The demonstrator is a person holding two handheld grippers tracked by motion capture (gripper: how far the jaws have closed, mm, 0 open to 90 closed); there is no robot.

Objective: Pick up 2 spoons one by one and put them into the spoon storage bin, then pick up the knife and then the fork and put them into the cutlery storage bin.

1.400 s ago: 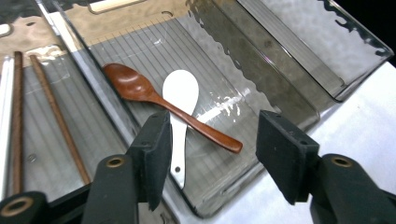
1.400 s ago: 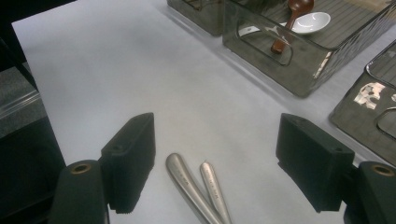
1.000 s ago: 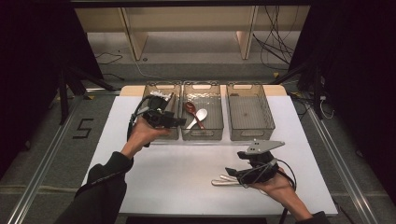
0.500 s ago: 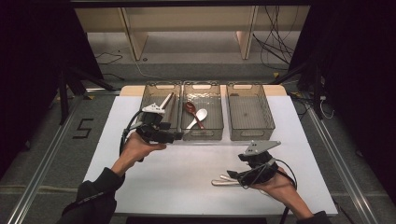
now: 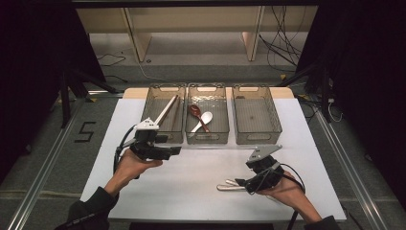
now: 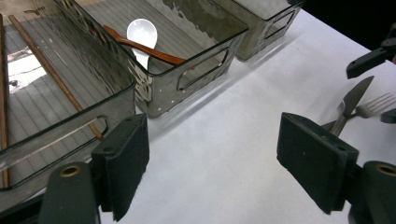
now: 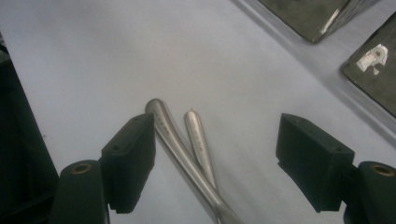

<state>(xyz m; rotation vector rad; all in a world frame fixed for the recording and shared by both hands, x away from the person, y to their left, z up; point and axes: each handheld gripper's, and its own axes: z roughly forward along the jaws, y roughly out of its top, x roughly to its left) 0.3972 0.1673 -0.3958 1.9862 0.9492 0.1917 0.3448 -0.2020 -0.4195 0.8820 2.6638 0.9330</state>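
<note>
Your white table (image 5: 201, 191) carries three clear plastic bins (image 5: 209, 115) at its far edge. Near its front edge, your right gripper (image 5: 250, 182) hovers wide open over the crossed steel knife and fork (image 5: 231, 185). Your left gripper (image 5: 174, 151), empty, has just been opening beside the bins.

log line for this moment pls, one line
left gripper: jaws just opening, empty, near chopsticks bin | right gripper: open over knife and fork handles on table
</note>
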